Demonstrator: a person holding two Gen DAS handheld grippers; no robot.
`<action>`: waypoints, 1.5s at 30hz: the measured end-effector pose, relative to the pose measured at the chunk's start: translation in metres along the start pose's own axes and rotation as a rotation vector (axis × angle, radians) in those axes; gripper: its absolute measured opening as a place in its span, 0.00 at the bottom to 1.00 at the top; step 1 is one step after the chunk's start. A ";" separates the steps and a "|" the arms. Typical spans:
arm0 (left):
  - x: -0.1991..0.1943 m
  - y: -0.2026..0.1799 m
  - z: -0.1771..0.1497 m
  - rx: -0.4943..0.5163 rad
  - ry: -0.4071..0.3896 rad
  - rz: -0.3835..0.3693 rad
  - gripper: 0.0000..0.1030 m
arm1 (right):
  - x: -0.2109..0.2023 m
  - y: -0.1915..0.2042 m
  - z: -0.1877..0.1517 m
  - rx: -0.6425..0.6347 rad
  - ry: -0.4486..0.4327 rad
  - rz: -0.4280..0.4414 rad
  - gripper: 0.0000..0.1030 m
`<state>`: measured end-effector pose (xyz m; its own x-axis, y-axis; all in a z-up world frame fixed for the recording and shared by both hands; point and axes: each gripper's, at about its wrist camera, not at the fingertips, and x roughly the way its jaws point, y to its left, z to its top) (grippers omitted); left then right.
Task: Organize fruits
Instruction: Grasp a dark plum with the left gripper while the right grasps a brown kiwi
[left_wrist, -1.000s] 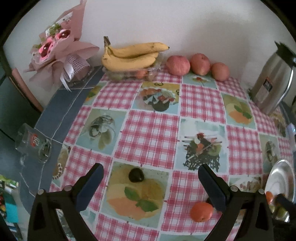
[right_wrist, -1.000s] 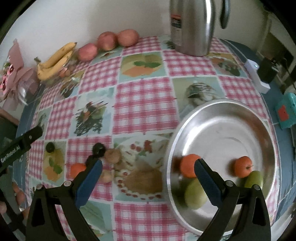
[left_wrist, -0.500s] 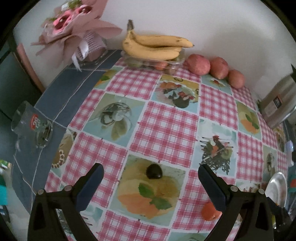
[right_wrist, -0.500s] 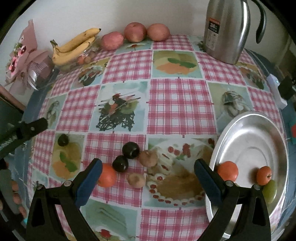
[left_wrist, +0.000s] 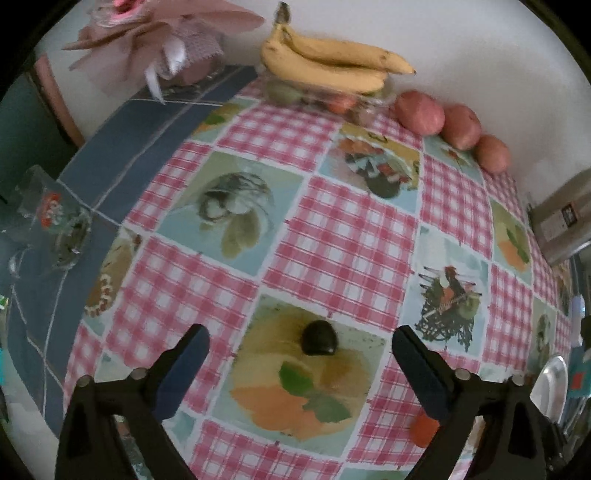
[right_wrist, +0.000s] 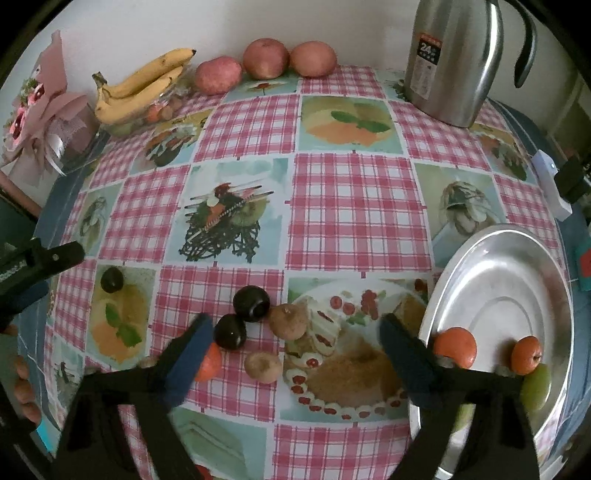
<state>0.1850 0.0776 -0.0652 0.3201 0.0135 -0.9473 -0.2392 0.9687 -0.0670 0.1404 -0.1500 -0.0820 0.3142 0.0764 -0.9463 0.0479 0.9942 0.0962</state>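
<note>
My left gripper (left_wrist: 301, 363) is open and empty, with a dark plum (left_wrist: 319, 338) lying on the tablecloth between and just ahead of its fingers; the same plum shows in the right wrist view (right_wrist: 112, 280). My right gripper (right_wrist: 295, 354) is open and empty above a cluster of two dark plums (right_wrist: 251, 303), two brown fruits (right_wrist: 288, 320) and an orange (right_wrist: 207, 362). A steel plate (right_wrist: 517, 258) at the right holds two oranges (right_wrist: 455, 347) and green fruit (right_wrist: 535, 387).
Bananas (left_wrist: 332, 70) lie on a clear fruit box at the back wall beside three apples (left_wrist: 419, 112). A steel thermos (right_wrist: 452, 59) stands back right. A pink bouquet (left_wrist: 162, 48) and a glass (left_wrist: 55, 225) are at the left edge.
My left gripper has moved forward and left toward the lone plum, which now lies between its fingers. My right gripper has swung left from the plate to over the fruit cluster.
</note>
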 end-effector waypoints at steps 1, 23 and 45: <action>0.004 -0.004 0.000 0.011 0.008 -0.005 0.91 | 0.002 0.000 0.000 -0.001 0.006 0.000 0.74; 0.049 -0.006 0.000 0.033 0.100 0.008 0.43 | 0.031 -0.013 0.000 0.057 0.085 0.061 0.41; 0.031 -0.013 0.001 0.029 0.058 -0.044 0.28 | 0.015 -0.016 -0.001 0.098 0.045 0.133 0.27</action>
<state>0.1988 0.0652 -0.0934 0.2761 -0.0424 -0.9602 -0.1996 0.9747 -0.1004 0.1434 -0.1646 -0.0975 0.2812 0.2119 -0.9360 0.1021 0.9632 0.2487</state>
